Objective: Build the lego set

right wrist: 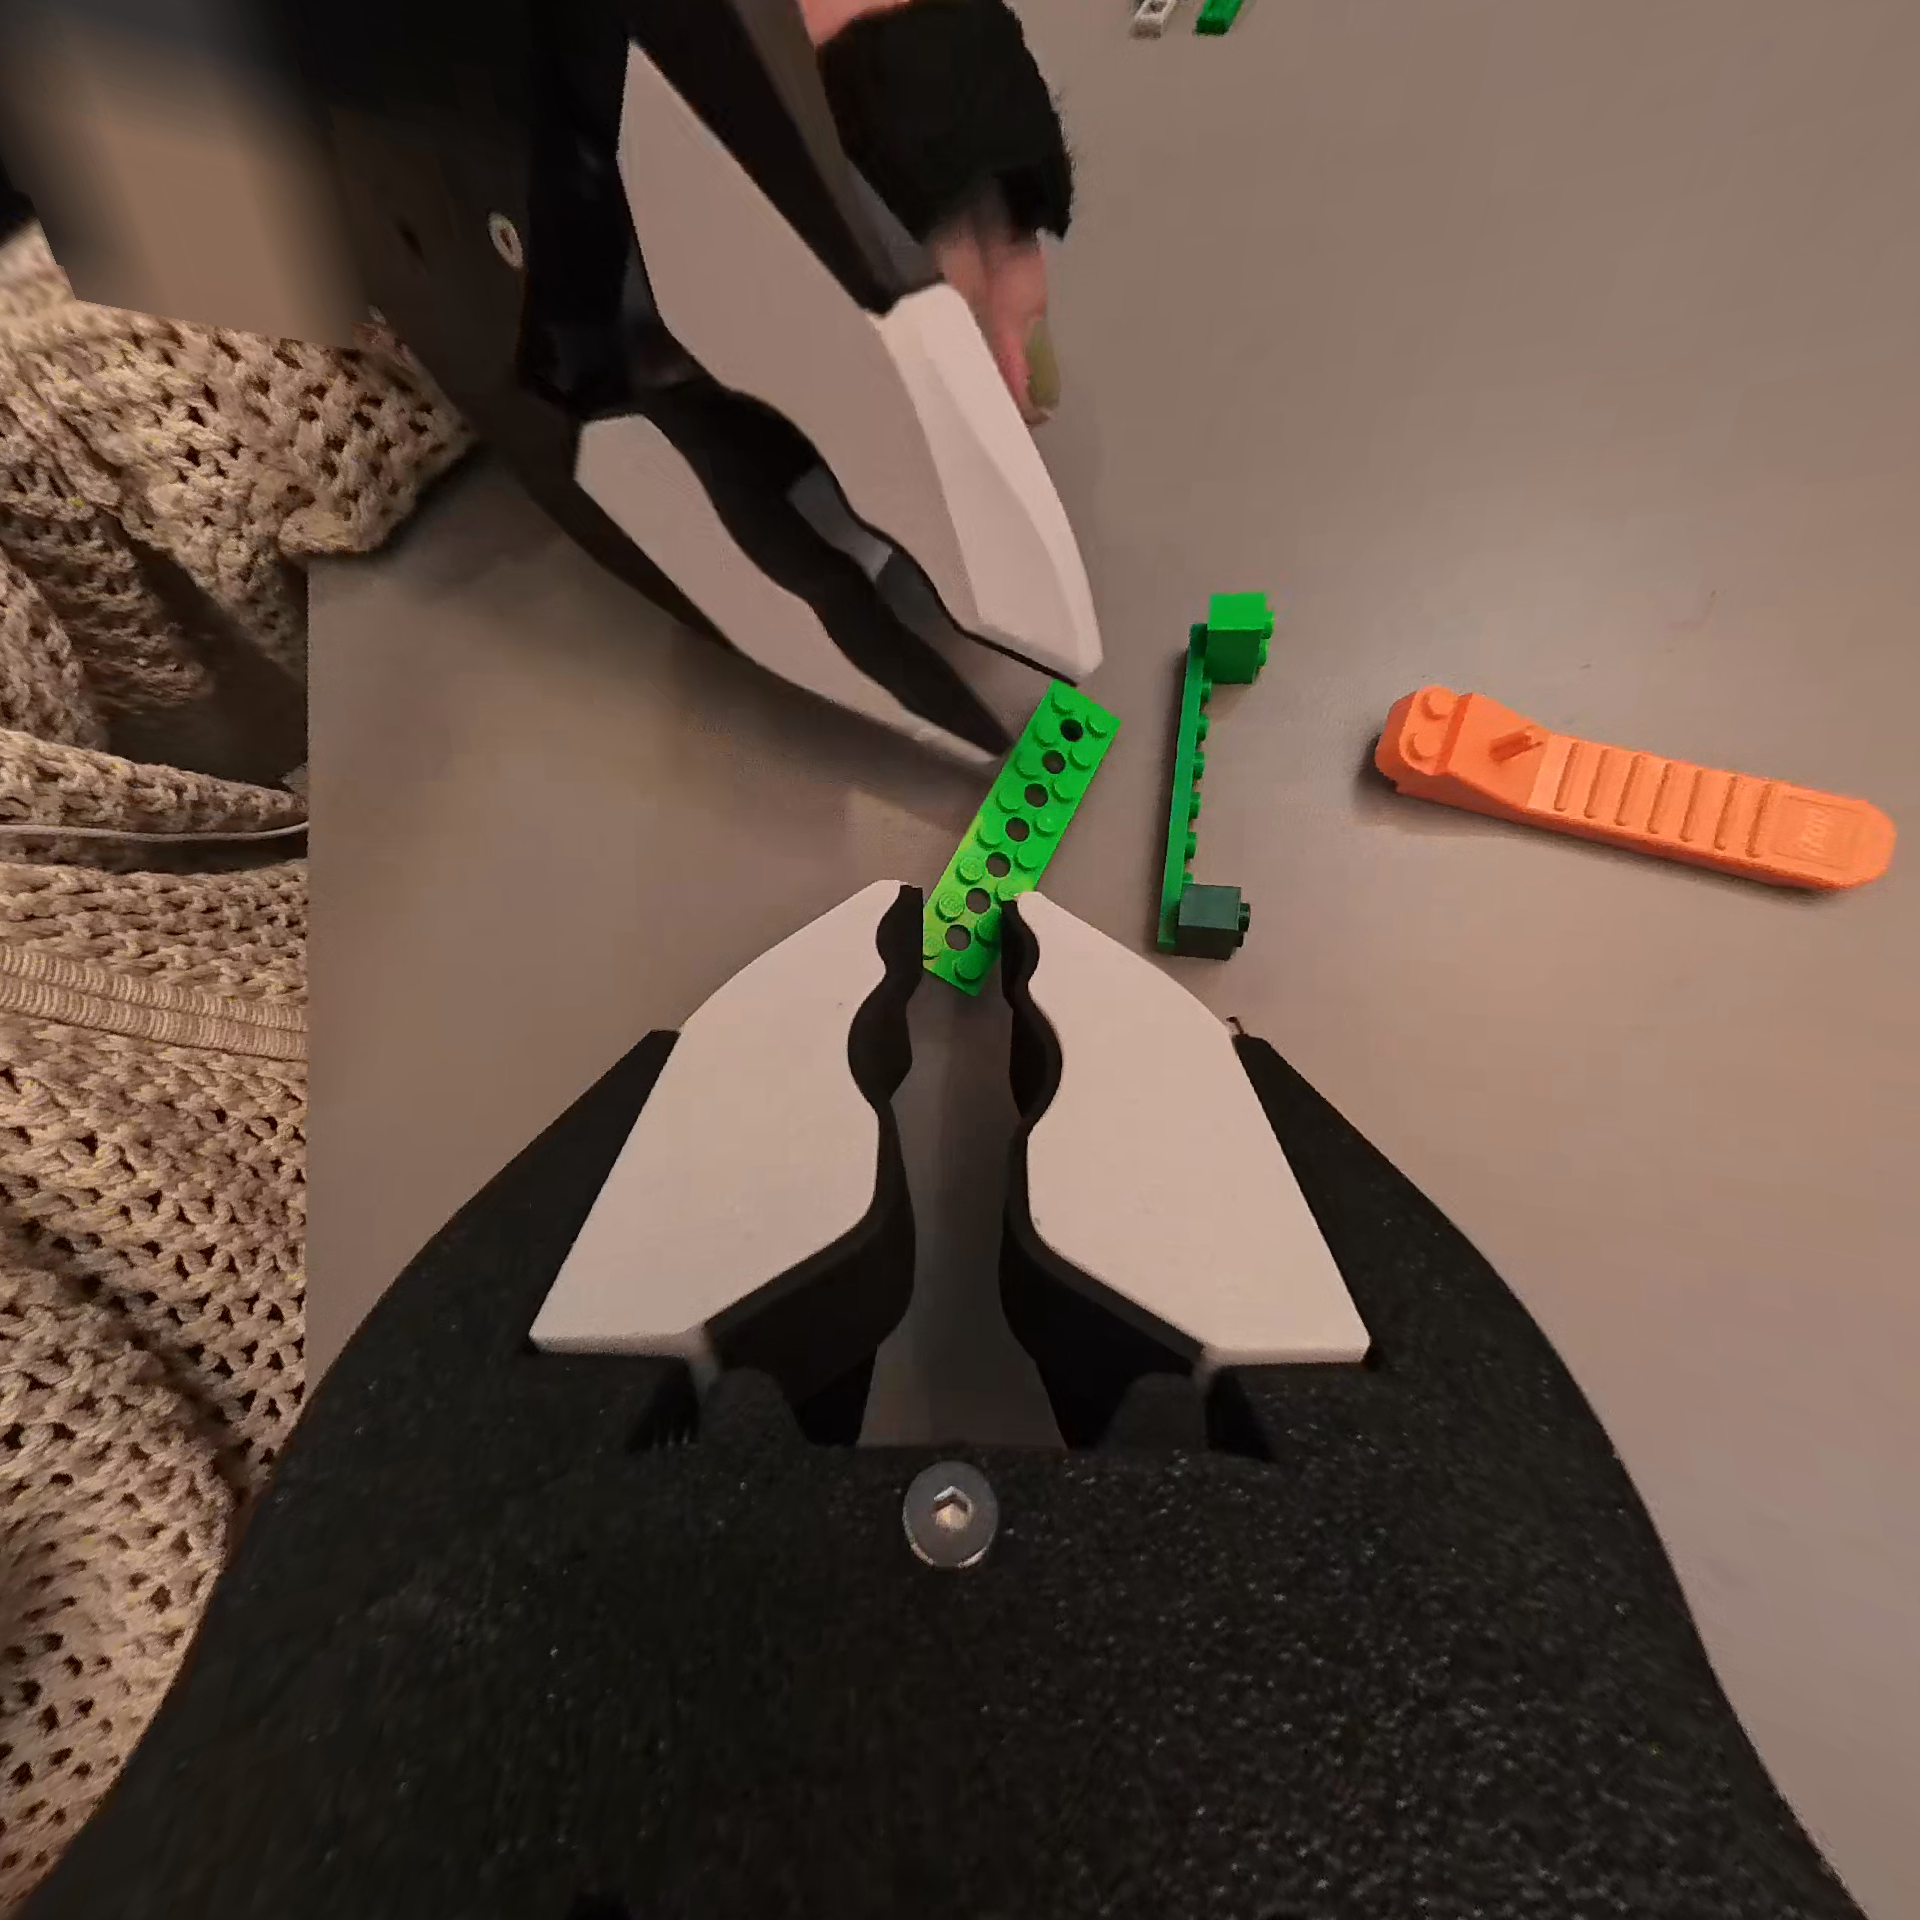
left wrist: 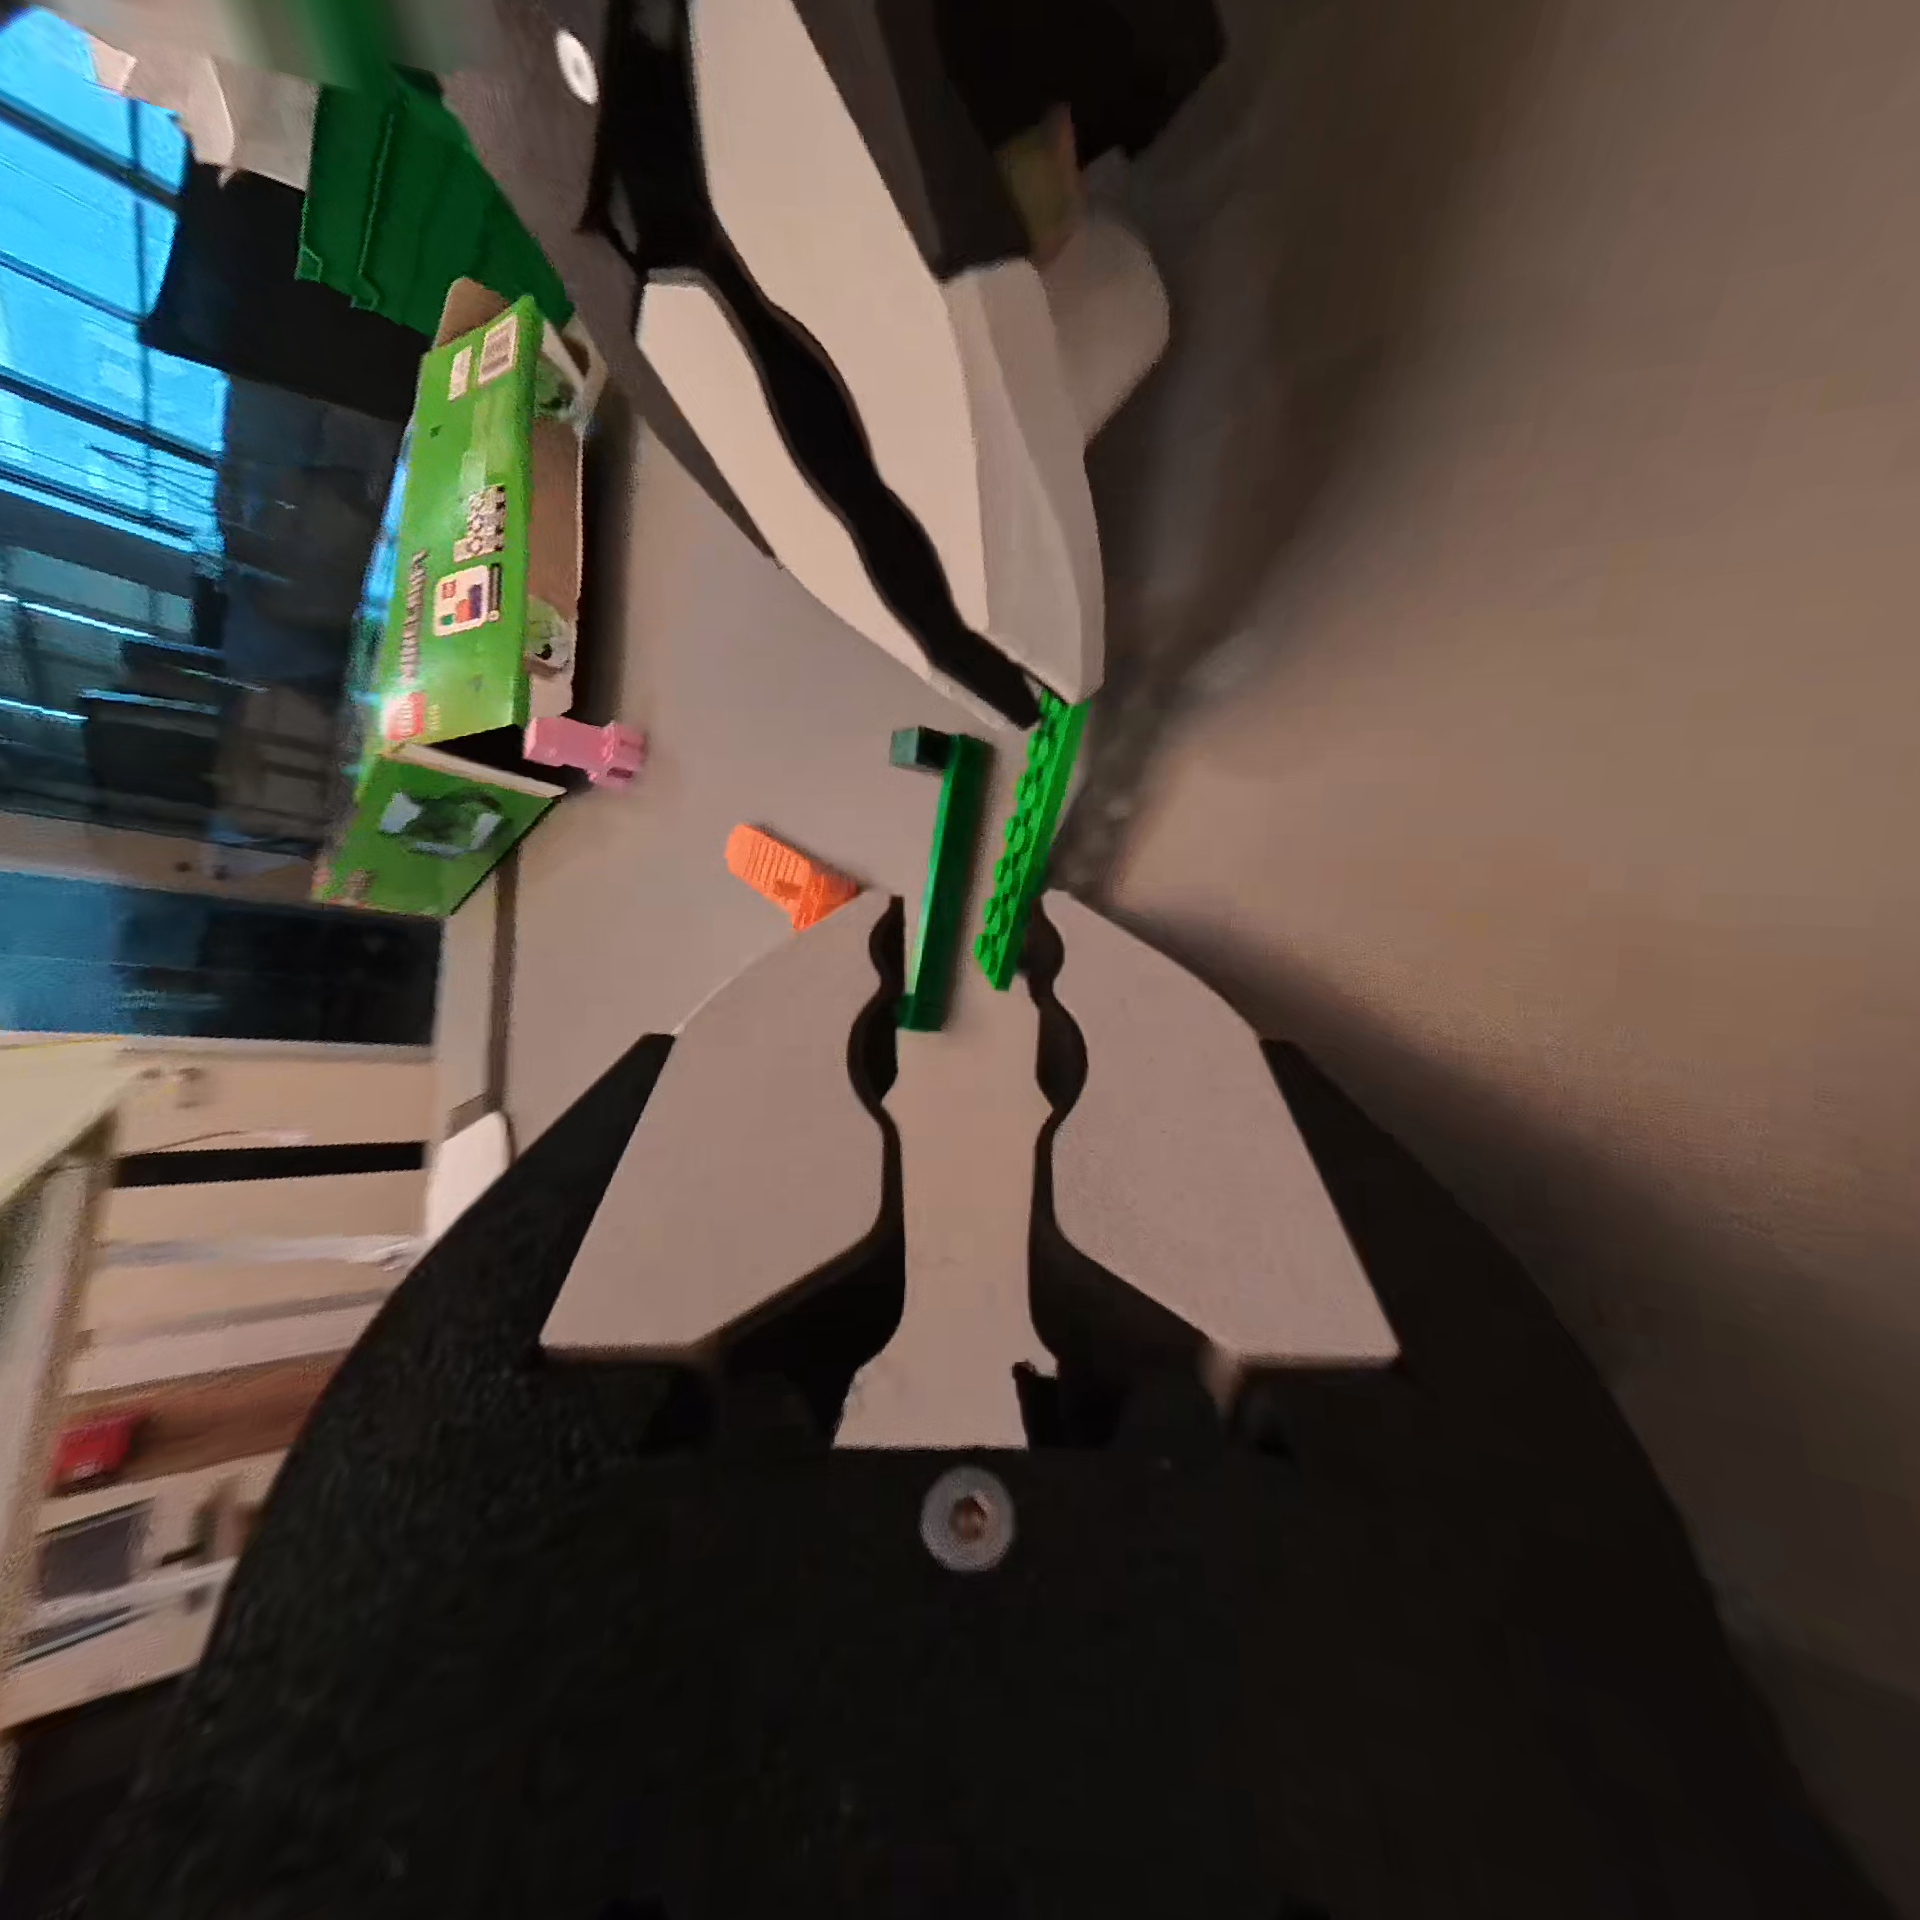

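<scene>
A light green holed plate (right wrist: 1023, 805) is held tilted just above the grey table (right wrist: 1455, 416). My right gripper (right wrist: 964, 896) is shut on its near end, across the width. My left gripper (right wrist: 1039, 707) reaches in from the upper left, jaws a little apart, tips at the plate's far end. In the left wrist view my left gripper (left wrist: 966, 909) is open, with the plate (left wrist: 1029, 831) beside its right fingertip and the right gripper (left wrist: 1049, 696) on the other end. A long green plate (right wrist: 1184, 790) with a brick at each end lies on the table just right of it.
An orange brick separator (right wrist: 1621, 800) lies to the right. A green set box (left wrist: 457, 623) and a pink piece (left wrist: 587, 748) sit farther off. Two small bricks (right wrist: 1216, 12) lie at the far edge. A knit sleeve (right wrist: 135, 935) covers the table's left edge.
</scene>
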Motion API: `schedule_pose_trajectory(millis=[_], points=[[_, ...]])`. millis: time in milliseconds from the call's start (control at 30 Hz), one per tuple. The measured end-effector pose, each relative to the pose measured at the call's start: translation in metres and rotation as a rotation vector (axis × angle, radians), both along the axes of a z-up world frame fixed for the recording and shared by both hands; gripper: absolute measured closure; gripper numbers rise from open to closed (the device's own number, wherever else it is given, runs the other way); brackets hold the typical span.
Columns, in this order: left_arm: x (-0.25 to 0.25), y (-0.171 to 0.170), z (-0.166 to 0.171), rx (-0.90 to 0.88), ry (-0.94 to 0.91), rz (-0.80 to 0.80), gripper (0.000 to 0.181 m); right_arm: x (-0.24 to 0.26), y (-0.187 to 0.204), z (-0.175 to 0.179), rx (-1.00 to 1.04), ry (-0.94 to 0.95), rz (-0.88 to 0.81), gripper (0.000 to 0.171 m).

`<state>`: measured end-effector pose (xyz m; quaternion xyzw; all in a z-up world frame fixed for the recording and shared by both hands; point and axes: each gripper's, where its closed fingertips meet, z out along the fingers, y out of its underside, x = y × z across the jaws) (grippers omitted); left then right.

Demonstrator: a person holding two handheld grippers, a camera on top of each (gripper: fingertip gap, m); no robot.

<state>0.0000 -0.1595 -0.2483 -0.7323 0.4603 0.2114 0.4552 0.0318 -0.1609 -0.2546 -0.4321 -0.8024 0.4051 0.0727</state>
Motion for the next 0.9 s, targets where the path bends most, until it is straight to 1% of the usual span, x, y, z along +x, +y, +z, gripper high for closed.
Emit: schedule_pose_trajectory(millis=[33, 133, 200, 300, 467, 533, 600, 633, 733, 833, 900], points=[[-0.002, 0.001, -0.004, 0.002, 0.054, 0.006, 0.162, 0.0, 0.0, -0.002, 0.003, -0.006, 0.002, 0.157], [-0.002, 0.005, -0.01, 0.016, 0.148, 0.001, 0.173, 0.001, 0.0, -0.004, 0.004, -0.016, 0.007, 0.157], [0.0, 0.007, -0.011, 0.025, 0.175, -0.003, 0.176, 0.0, 0.001, -0.004, 0.005, -0.014, 0.006, 0.161], [-0.002, 0.008, -0.01, 0.025, 0.205, 0.014, 0.177, -0.002, 0.006, 0.001, 0.018, 0.02, -0.002, 0.159], [-0.01, 0.003, -0.009, -0.034, 0.134, 0.071, 0.177, -0.009, 0.028, 0.02, 0.117, 0.185, -0.018, 0.148], [-0.013, 0.001, -0.009, -0.062, 0.074, 0.099, 0.177, -0.006, 0.024, 0.023, 0.134, 0.249, 0.048, 0.138], [-0.014, 0.0, -0.008, -0.085, 0.026, 0.119, 0.177, -0.005, 0.017, 0.023, 0.159, 0.314, 0.095, 0.138], [-0.014, 0.0, -0.008, -0.094, 0.012, 0.122, 0.177, -0.005, 0.013, 0.02, 0.185, 0.329, 0.114, 0.139], [-0.012, -0.002, -0.008, -0.114, -0.019, 0.115, 0.177, -0.009, 0.012, 0.007, 0.366, 0.391, 0.138, 0.143], [-0.01, -0.003, -0.008, -0.12, -0.026, 0.108, 0.177, -0.011, 0.009, 0.004, 0.478, 0.47, 0.171, 0.149], [-0.009, -0.003, -0.009, -0.116, -0.018, 0.1, 0.177, -0.012, 0.006, 0.007, 0.498, 0.516, 0.179, 0.164]])
